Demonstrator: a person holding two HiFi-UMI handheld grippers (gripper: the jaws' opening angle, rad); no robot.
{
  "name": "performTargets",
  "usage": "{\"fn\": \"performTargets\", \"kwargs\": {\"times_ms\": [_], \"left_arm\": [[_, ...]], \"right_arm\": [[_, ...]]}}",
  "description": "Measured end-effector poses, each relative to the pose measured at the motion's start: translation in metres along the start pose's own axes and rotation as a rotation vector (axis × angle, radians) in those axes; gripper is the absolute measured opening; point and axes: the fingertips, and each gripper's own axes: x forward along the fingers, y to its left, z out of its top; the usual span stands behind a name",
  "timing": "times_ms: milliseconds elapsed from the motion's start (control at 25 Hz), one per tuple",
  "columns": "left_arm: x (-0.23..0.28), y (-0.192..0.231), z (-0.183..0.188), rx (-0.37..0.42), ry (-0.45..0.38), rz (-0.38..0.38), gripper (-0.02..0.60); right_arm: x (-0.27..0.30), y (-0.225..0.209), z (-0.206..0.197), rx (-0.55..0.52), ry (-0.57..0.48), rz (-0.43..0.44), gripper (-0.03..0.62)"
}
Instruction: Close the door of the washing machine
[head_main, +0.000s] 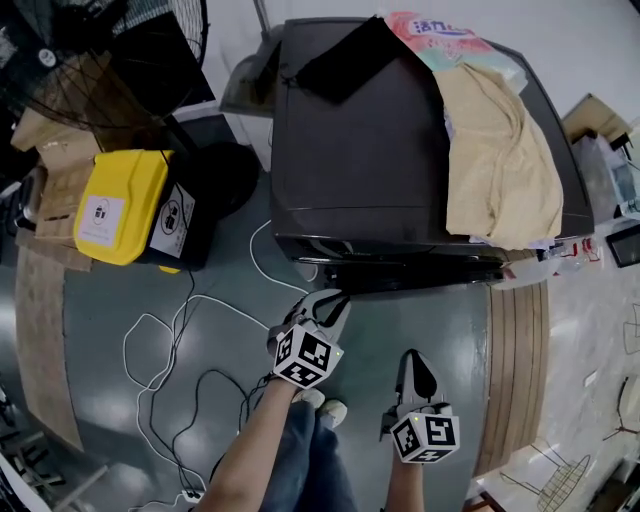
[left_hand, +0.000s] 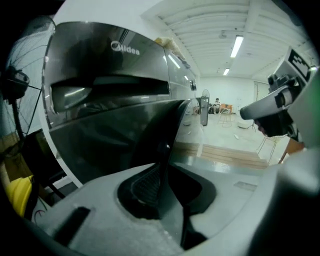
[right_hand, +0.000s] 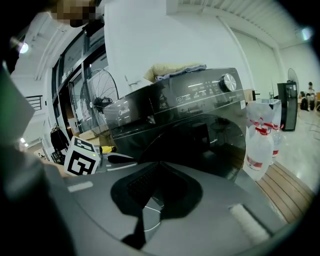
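We hold the left gripper (head_main: 325, 308), jaws together, close to the washing machine's (head_main: 380, 150) dark door (left_hand: 110, 145); the right gripper (head_main: 415, 368), jaws also together and empty, sits farther back.

grey-green glossy floor (head_main: 100, 330) carrying a dark washing machine (head_main: 380, 150), a yellow-lidded case (head_main: 120, 205) to its left, loose white cable (head_main: 252, 255) looping before both, and what appears to be a wooden plank strip (head_main: 515, 360) at right.

The washing machine (left_hand: 107, 70) front carries the brand name "Midea".
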Motion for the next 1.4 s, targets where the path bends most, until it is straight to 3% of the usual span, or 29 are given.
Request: {"fn": "performTargets", "kwargs": {"times_ms": [160,320,640,840,1080,1400], "left_arm": [[-0.040,-0.006,0.049,-0.035,-0.083,0.031,0.029],[-0.090,-0.005,0.129,-0.048,-0.198,0.075,0.006],[-0.188,0.008,0.328,0.025,-0.457,0.127,0.000],[-0.235,0.002,0.423,0.085,-0.583,0.125,0.000],[-0.266,-0.016,0.474,0.092,-0.662,0.093,0.000],[-0.272,-0.034,0.488,0.085,-0.700,0.050,0.000]], "right_arm": [[-0.013,0.007,0.044,-0.017,-0.057,0.001,0.014],[-0.040,0.021,0.114,-0.042,-0.156,-0.004,0.013],[-0.129,0.038,0.278,-0.103,-0.427,-0.051,0.012],[-0.187,0.047,0.362,-0.162,-0.596,-0.076,0.012],[-0.235,0.061,0.406,-0.202,-0.713,-0.103,0.014],[-0.261,0.062,0.426,-0.217,-0.762,-0.142,0.012]]}}
